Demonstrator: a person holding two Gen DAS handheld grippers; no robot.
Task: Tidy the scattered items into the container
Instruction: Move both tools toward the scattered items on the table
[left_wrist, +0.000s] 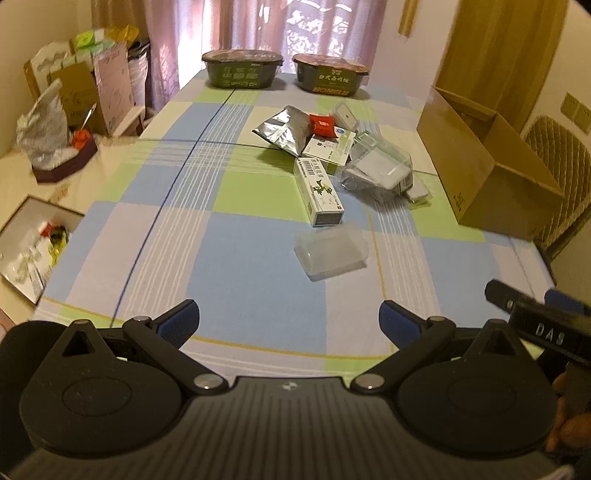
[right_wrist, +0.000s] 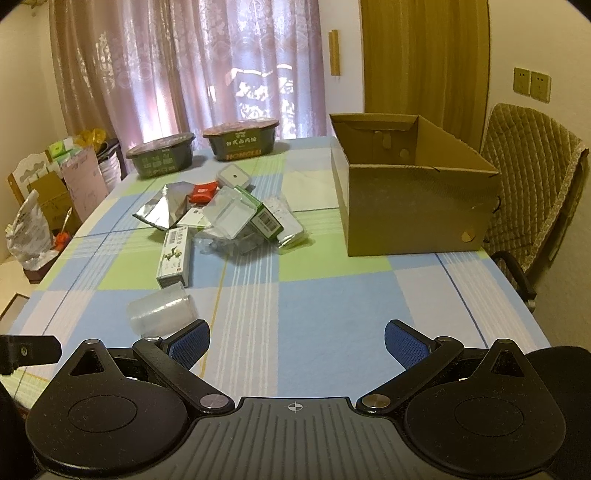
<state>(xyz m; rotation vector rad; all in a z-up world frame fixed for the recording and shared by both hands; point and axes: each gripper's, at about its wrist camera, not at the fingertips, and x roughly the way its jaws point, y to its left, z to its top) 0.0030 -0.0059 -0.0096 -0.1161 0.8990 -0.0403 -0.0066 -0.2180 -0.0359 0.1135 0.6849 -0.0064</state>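
An open cardboard box (left_wrist: 491, 166) (right_wrist: 413, 206) stands on the right side of the checked table. Scattered items lie in a heap mid-table: a silver foil pouch (left_wrist: 284, 129) (right_wrist: 166, 208), a red packet (left_wrist: 323, 124) (right_wrist: 202, 192), a white and green medicine carton (left_wrist: 319, 192) (right_wrist: 174, 256), clear plastic packaging (left_wrist: 380, 166) (right_wrist: 231, 214) and a clear plastic tub (left_wrist: 332, 253) (right_wrist: 160, 312) nearest me. My left gripper (left_wrist: 288, 321) is open and empty, short of the tub. My right gripper (right_wrist: 297, 341) is open and empty too, with the tub just past its left finger.
Two dark instant-food bowls (left_wrist: 242, 68) (left_wrist: 330, 76) (right_wrist: 160, 155) (right_wrist: 240, 142) stand at the table's far end before pink curtains. A padded chair (right_wrist: 532, 188) is behind the box at the right. Bags and cartons (left_wrist: 77, 92) crowd the left of the table.
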